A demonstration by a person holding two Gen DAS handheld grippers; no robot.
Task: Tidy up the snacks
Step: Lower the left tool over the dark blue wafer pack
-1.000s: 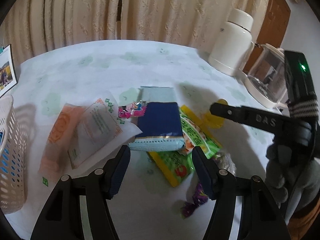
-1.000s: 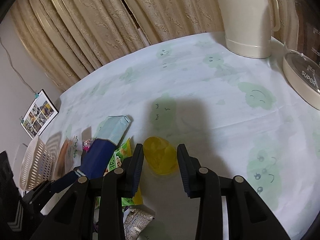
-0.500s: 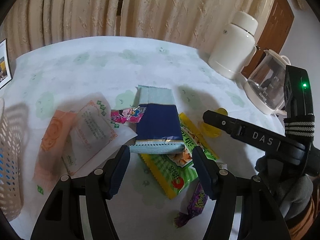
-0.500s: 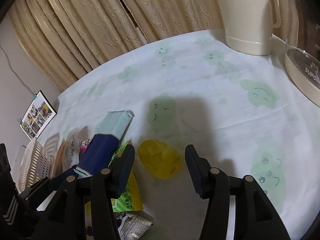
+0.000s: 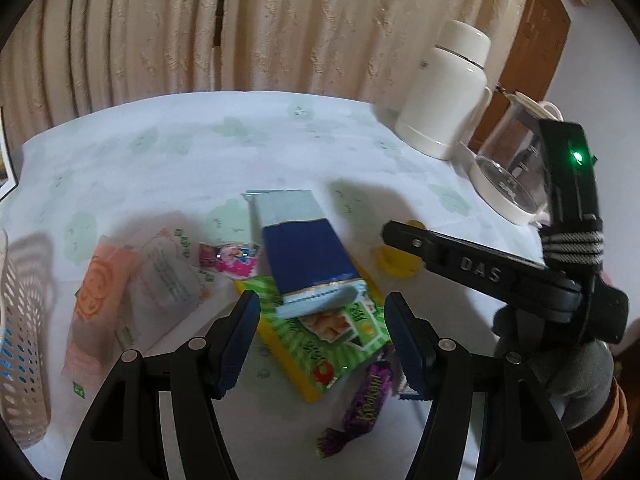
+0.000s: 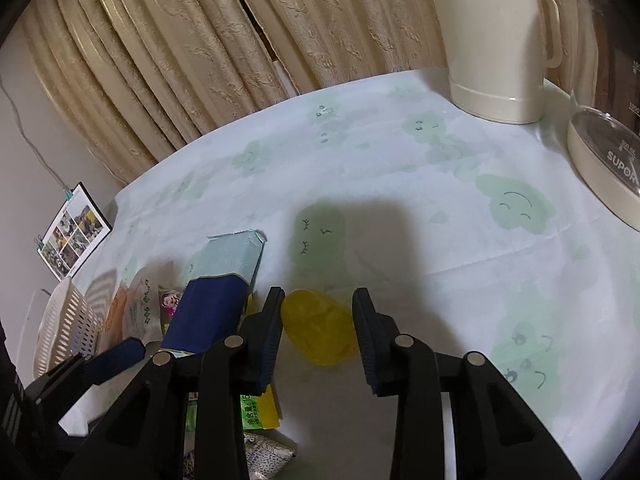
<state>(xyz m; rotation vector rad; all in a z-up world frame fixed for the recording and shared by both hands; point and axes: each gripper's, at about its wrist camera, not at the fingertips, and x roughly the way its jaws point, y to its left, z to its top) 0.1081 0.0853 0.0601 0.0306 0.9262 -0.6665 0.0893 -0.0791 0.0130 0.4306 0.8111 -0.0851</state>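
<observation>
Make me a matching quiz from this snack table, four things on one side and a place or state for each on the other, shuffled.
1. yellow jelly cup
2. navy snack pack
3. purple candy
4. white basket

a. lies on the green snack bag
b. far left table edge
c. between the open right gripper fingers
d. nearest the left gripper camera, beside the green bag

Pairs: 1-c, 2-a, 3-d, 4-b

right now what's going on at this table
A person holding a gripper in each hand is sorting a pile of snacks on a table. The right gripper has its jaws open on either side of a yellow jelly cup, not clamped on it. The left gripper hangs open over the blue packet, which lies on a green snack bag, with a purple candy nearby. Nothing is lifted; a white basket waits at the left.
</observation>
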